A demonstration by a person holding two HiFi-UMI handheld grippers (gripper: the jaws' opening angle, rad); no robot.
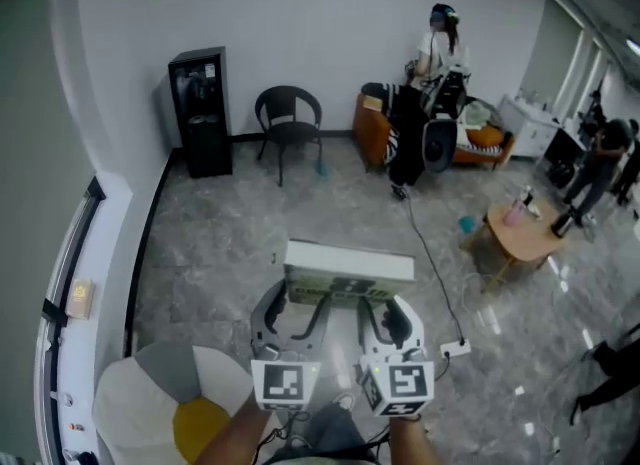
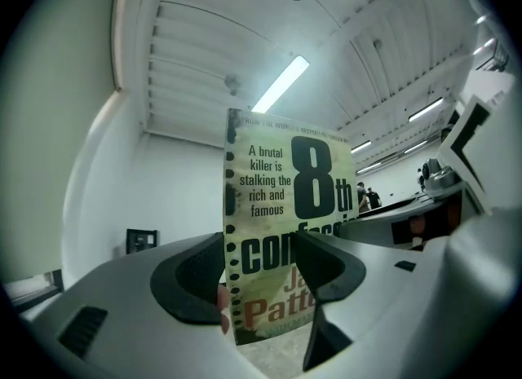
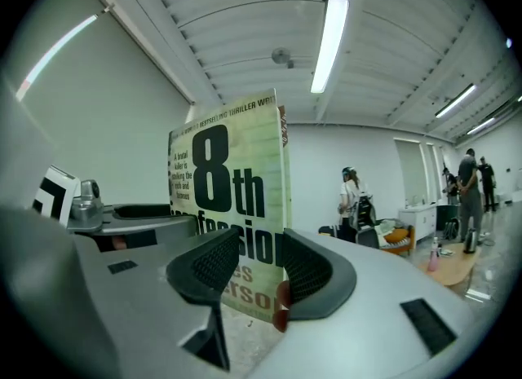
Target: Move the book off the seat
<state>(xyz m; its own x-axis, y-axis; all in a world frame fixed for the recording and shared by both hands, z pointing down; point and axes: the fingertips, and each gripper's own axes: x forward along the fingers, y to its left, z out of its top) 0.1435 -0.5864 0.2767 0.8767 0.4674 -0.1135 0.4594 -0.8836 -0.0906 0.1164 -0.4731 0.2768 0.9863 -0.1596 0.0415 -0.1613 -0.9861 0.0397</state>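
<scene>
Pale-green paperback book (image 1: pixel 348 263) is clamped from both sides: left tongs (image 2: pixel 261 275) closed on its lower left part, right tongs (image 3: pixel 261 271) closed on its lower right. It is held in the air ahead of the tongs. Cushioned seat (image 1: pixel 165 393) sits back-left of them. Judged: carry step. Next: choose a spot clear of the seat, lower the book level, open both tongs together.

— What is crowding the book (image 1: pixel 348 265) you are gripping?
— Ahead of it, bare floor (image 1: pixel 220 243) is lying open to the black chair (image 1: pixel 288 118). Right of it, a cable (image 1: pixel 428 248) is trailing to a power strip (image 1: pixel 455 349), and a low wooden table (image 1: pixel 525 233) is standing beyond. Left and behind it, the round seat (image 1: pixel 140 403) is sitting. A person (image 1: pixel 425 103) is standing far beyond.
</scene>
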